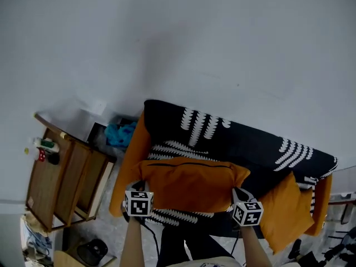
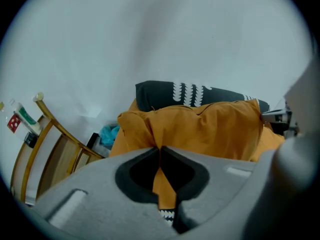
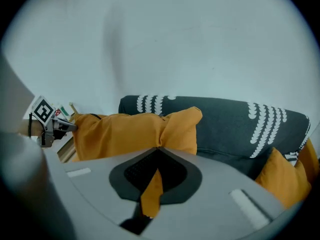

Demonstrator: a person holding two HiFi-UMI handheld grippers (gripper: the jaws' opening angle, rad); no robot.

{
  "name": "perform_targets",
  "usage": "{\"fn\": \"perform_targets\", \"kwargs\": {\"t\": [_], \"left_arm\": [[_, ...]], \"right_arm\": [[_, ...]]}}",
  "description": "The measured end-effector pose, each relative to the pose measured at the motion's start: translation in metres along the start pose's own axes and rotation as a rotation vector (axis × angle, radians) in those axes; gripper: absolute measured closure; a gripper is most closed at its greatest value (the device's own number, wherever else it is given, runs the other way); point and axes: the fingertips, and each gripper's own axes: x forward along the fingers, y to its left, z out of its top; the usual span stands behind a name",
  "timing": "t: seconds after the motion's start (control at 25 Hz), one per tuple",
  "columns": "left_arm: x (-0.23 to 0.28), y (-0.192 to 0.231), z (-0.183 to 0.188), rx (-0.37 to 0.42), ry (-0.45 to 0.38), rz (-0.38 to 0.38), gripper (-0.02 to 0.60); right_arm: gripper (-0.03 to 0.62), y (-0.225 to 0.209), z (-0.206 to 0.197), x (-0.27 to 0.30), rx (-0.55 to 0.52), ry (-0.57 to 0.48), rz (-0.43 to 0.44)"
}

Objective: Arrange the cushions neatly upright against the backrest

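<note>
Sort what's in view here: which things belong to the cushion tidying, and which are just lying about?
Part of the job:
- orange cushion, pinched at its ends by the left gripper and right gripper
- second orange cushion at the sofa's right end
- backrest

Just lying about:
- wooden side table
- bottles on it
- blue cloth between sofa and table

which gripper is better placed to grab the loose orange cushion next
Right. The loose orange fabric cushion leans at the right end of the dark white-patterned sofa, beside the right gripper; the left gripper is farther away. Both are shut on the long orange cushion, which needs placing first.
</note>
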Motion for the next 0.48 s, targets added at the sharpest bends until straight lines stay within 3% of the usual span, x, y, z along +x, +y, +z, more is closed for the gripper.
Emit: {"fn": "perform_targets", "kwargs": {"t": [0.48], "left_arm": [[0.016, -0.038, 0.134, 0.1, -0.127, -0.029, 0.566]], "right_arm": [[0.579, -0.057, 0.094, -0.021, 0.048, -0.199, -0.056]]}}
